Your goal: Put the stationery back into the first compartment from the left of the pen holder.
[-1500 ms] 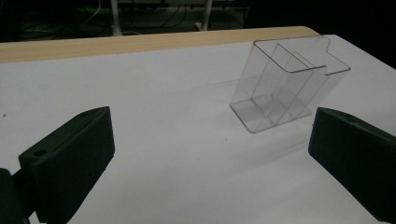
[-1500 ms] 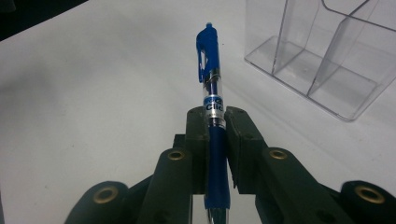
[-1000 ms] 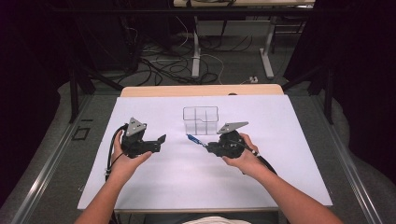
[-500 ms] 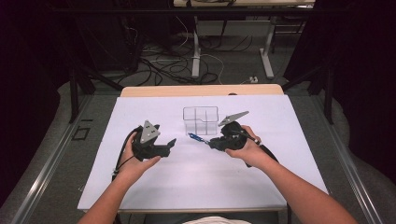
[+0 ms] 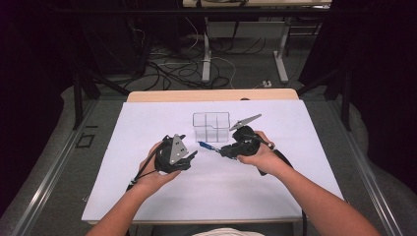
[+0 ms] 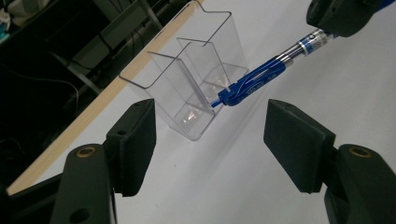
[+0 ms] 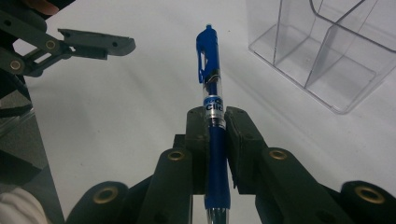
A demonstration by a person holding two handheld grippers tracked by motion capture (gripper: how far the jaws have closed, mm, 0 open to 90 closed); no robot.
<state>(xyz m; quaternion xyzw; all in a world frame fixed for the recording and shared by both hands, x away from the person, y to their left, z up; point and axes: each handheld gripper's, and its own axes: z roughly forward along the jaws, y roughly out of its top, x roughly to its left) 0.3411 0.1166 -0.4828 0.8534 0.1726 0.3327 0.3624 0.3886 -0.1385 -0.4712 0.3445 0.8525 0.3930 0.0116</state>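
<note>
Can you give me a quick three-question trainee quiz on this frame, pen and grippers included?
1. True or false: the right gripper is clamped on the blue pen.
2. Which end of the pen points toward the left gripper: A clip end, B writing tip?
3. Fill in: the clear organizer stands on the white ____.

Key: 1 true. 2 A; the left gripper's jaws have just been closing, with nothing between them yet. 3 sheet.

Right claw (image 5: pixel 222 149) gripping blue pen (image 5: pixel 206 146), clear organizer (image 5: pixel 211 127) behind
</note>
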